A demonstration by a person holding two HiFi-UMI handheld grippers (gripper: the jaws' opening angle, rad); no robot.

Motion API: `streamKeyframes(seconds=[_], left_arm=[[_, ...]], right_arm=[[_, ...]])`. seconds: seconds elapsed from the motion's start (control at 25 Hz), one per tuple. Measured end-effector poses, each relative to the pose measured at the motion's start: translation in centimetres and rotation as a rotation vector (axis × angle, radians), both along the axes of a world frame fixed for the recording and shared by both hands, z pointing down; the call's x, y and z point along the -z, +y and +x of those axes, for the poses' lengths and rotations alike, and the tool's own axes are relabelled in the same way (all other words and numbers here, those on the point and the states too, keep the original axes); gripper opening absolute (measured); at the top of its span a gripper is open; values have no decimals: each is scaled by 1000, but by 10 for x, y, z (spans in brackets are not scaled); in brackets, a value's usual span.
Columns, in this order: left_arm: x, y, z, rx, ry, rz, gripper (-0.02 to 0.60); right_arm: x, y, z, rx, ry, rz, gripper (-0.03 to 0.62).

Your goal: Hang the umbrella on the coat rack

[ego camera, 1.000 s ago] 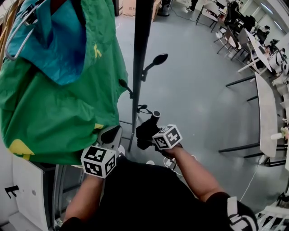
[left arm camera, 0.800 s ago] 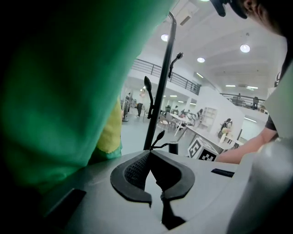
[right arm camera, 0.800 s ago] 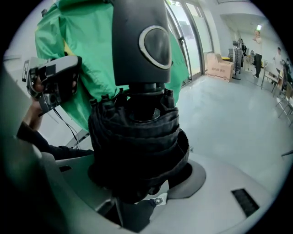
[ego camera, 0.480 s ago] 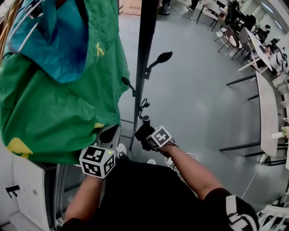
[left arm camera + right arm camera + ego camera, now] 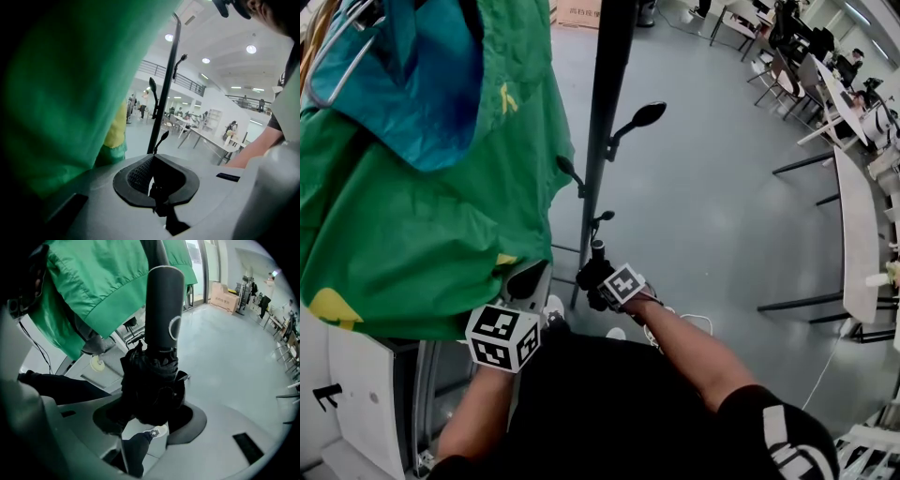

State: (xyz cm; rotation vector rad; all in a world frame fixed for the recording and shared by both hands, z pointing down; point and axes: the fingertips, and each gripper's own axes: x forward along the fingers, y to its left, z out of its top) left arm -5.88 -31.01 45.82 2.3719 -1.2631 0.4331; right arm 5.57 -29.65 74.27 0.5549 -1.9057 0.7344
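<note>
Right gripper [image 5: 150, 414] is carrying the umbrella [image 5: 159, 324]. It is folded, with the bunched black canopy sitting between the jaws and the handle projecting out ahead. The jaws are closing on the canopy, still fairly wide around it. The umbrella is hanging in the air just in front of the rack [image 5: 606, 112] pole, below the low hook [image 5: 602, 217] and apart from it.

Step in hand, as I am reading it: bringing the umbrella to a hook.
- I am not making out a strap or loop in any view. It needs finding first, since the straight handle alone will likely not catch.
- The grip is on soft cloth, so the umbrella could be slipping or swivelling; firm it up before lifting.
- The low hook is the nearest target, and the umbrella will have to be coming up and over its tip, then lowering on.
- Keep clear of the green jacket [image 5: 422, 216] draping at the left.

Pose: the right forearm is reaching forward from the body, with the wrist tipping the gripper steeply toward the floor beside the pole. The left arm is tucking in close, elbow bent. The left gripper [image 5: 154, 186] is idling under the jacket hem, pointing slightly down, jaws together and nothing between them.
</note>
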Motion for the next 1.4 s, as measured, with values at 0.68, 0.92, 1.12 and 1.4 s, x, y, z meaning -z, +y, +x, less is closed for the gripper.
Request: streamKeyframes(seconds=[0.68, 0.92, 1.12, 1.4], left_arm=[[1, -1, 3, 0, -1, 10, 15], [-2, 0, 6, 5, -9, 3, 15], [2, -2, 11, 14, 0, 13, 15], [7, 5, 20, 33, 9, 27, 15]], right_arm=[[36, -48, -3, -134, -114, 122, 61], [58, -50, 1, -152, -165, 168, 29], [91, -46, 11, -149, -236, 277, 11], [154, -15, 28, -241, -467, 296, 11]])
